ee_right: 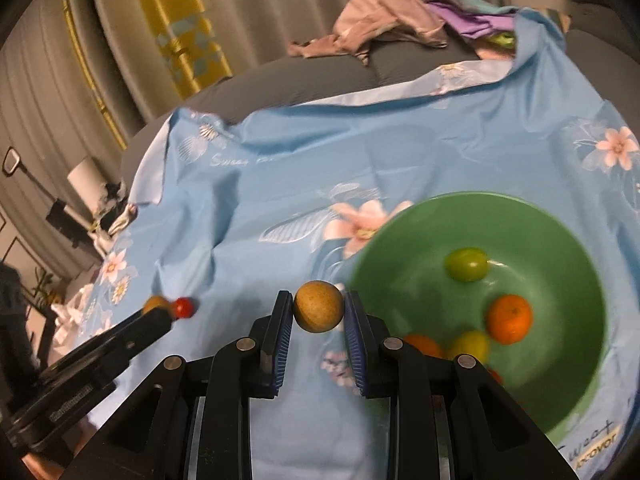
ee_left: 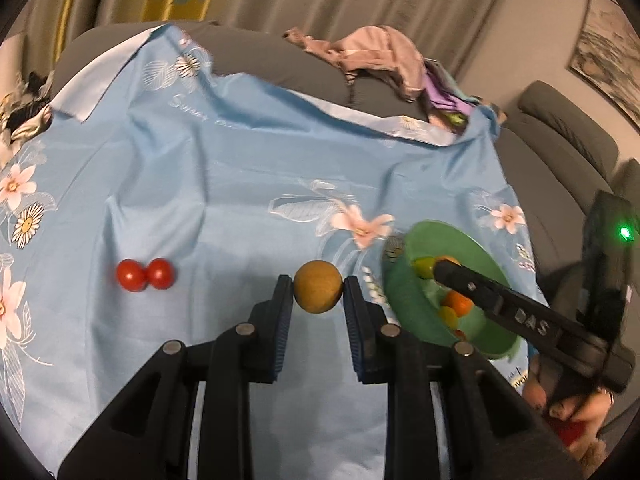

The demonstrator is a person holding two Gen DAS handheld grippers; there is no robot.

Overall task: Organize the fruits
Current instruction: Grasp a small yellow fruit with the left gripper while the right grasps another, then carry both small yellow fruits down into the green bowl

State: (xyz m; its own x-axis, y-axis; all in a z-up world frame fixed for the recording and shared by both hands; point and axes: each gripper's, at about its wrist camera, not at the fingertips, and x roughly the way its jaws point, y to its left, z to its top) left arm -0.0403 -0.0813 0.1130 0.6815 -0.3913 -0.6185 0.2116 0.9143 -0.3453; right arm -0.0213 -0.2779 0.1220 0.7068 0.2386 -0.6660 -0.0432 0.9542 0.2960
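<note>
My left gripper (ee_left: pixel 318 292) is shut on a tan round fruit (ee_left: pixel 318 286), held above the blue cloth left of the green bowl (ee_left: pixel 408 304). Two red tomatoes (ee_left: pixel 145 274) lie on the cloth to its left. My right gripper (ee_right: pixel 318 313) is shut on another tan round fruit (ee_right: pixel 318 306), just left of the green bowl's rim (ee_right: pixel 400 216). The bowl holds a green fruit (ee_right: pixel 467 264), an orange (ee_right: pixel 509 319), a yellow fruit (ee_right: pixel 469 345) and others partly hidden. The left gripper also shows in the right wrist view (ee_right: pixel 158 310), beside a red tomato (ee_right: pixel 184 307).
A blue flowered cloth (ee_left: pixel 240 184) covers a grey cushioned surface (ee_left: pixel 256 52). Crumpled pink and purple clothes (ee_left: pixel 380 52) lie at the back. A grey sofa (ee_left: pixel 560 132) stands at the right, curtains behind.
</note>
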